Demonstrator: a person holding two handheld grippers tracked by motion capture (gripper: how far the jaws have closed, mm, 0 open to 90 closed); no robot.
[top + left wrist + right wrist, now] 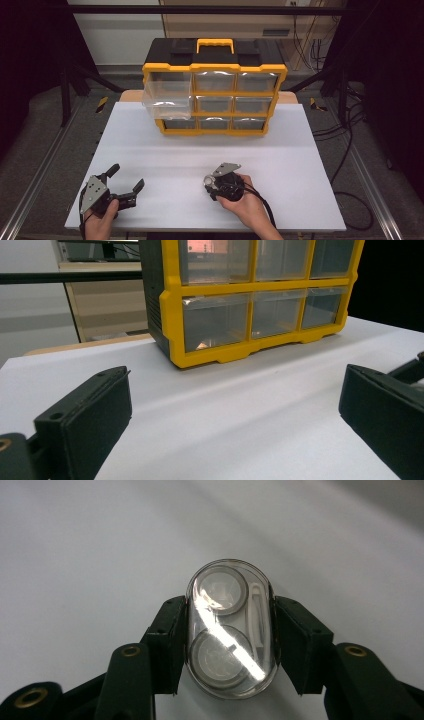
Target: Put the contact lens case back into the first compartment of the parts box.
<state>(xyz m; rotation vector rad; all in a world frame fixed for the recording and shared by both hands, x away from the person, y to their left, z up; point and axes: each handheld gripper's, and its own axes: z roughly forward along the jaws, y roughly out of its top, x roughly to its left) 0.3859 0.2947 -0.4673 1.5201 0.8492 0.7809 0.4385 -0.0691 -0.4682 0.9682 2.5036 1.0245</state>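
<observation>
my right tool (230, 645) is pinching a clear, oval plastic case (231, 628) with two round wells and a thin white stick inside; one black pad (169, 641) presses each long side of it, and the case sits squarely between them, its rounded end reaching beyond the pad tips. from above, i see this tool (210, 184) pointing down at the white table (280, 165), low over the near middle of it, with my hand wrapped around its body. my left tool (126, 179) rests on the table off to the other side, well apart from the right one, its jaws spread wide with nothing between them; in its own view the two black pads (85, 420) stand far apart with bare table between. ahead of both tools, at the far side of the table, stands a yellow and black plastic organiser with clear drawers (215, 85) and a yellow handle on top. its top drawer on the left-tool side, a clear plastic box (167, 97), is pulled out toward me.
</observation>
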